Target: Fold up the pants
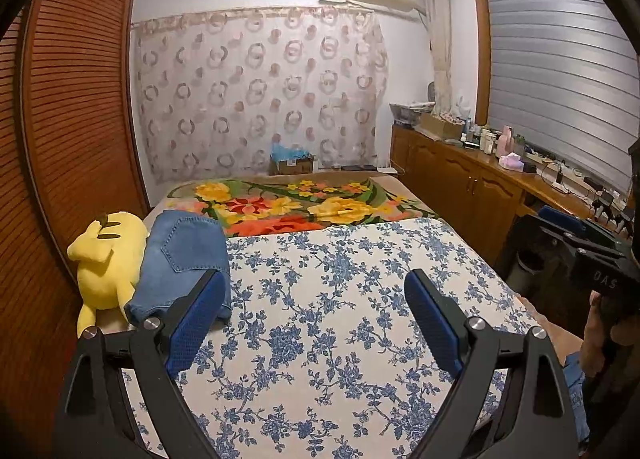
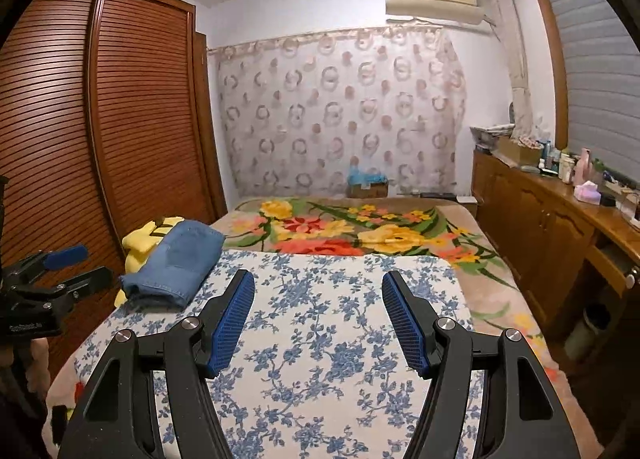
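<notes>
Blue denim pants (image 2: 176, 265) lie folded at the bed's far-left edge; left gripper (image 1: 314, 297) and right gripper (image 2: 318, 301) released, empty; task apparently finished.

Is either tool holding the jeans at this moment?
No. The folded jeans lie beside the yellow plush toy, while the left tool and right tool stand open and empty.
</notes>
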